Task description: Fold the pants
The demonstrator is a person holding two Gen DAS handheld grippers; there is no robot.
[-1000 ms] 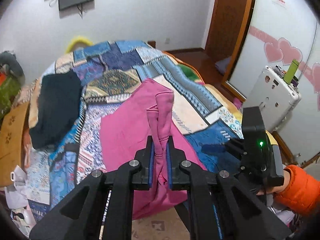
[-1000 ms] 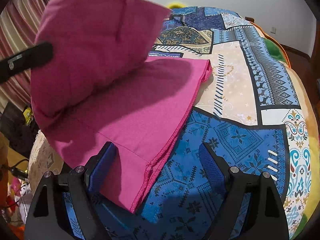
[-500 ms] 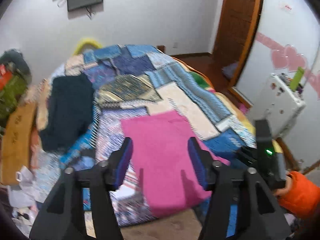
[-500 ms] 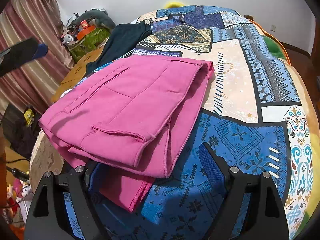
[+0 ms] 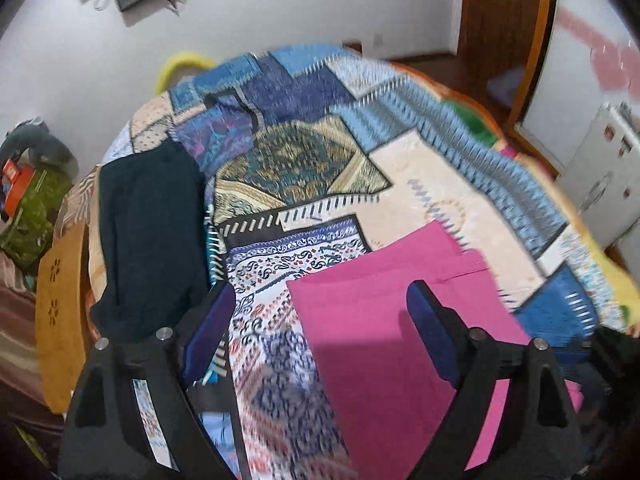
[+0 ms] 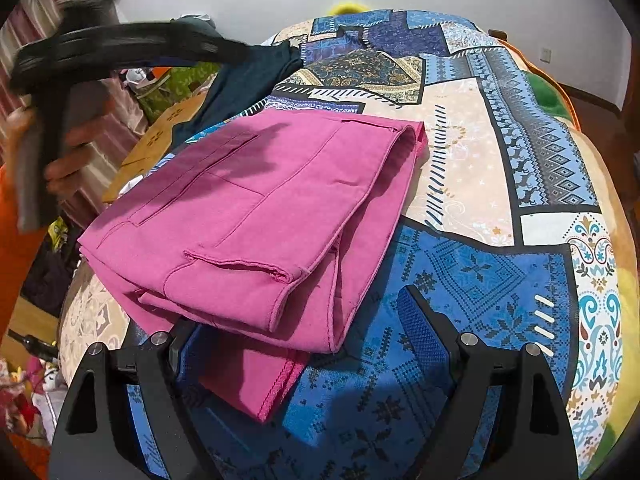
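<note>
The pink pants (image 6: 260, 216) lie folded in layers on the patchwork bedspread (image 6: 480, 168), near its front edge. They also show in the left wrist view (image 5: 380, 320). My left gripper (image 5: 320, 328) is open and empty, held above the pants' left edge. It also shows blurred in the right wrist view (image 6: 132, 52), raised above the bed at the left. My right gripper (image 6: 296, 332) is open and empty, low at the pants' near corner, its left finger partly under the overhanging cloth.
A dark folded garment (image 5: 148, 232) lies on the bed's left side. A wooden board (image 5: 60, 312) and clutter stand left of the bed. A white appliance (image 5: 600, 184) and a wooden door (image 5: 504, 20) are to the right.
My left gripper opened and let go of the pink pants, which dropped into a folded stack on the bed. The left gripper then lifted and swung left. The right gripper stayed put.
</note>
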